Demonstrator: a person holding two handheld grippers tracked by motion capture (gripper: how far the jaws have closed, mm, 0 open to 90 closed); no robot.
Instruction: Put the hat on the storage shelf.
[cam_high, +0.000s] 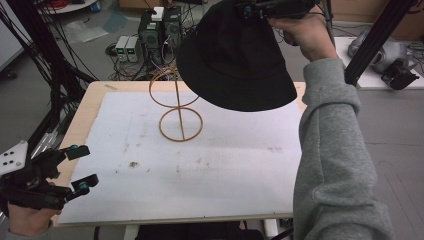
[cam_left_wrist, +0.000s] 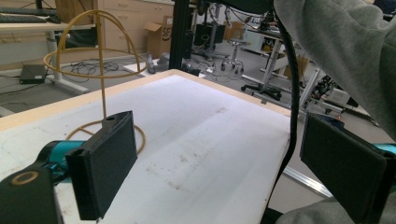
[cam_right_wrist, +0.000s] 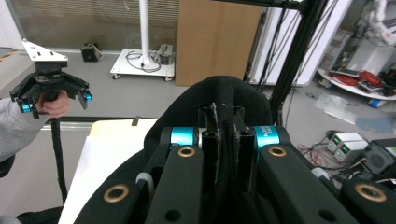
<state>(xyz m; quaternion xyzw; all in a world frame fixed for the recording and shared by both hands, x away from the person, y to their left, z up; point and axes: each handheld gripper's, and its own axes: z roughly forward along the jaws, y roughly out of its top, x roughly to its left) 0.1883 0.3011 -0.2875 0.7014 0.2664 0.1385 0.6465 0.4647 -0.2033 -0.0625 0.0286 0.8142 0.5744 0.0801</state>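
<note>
Above the stand (cam_high: 176, 102), right gripper (cam_right_wrist: 223, 135) is clamping the hat (cam_high: 235, 60), not yet hung; left gripper (cam_high: 82, 167) is idling, jaws apart.

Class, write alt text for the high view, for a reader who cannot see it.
A person's right gripper holds a black bucket hat in the air above a thin yellow wire hat stand, which stands upright on a white-topped table. The left gripper rests open at the table's near left edge, holding nothing.

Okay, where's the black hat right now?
The black hat hangs in the right gripper, raised above the table's far side, beside the wire stand.
</note>
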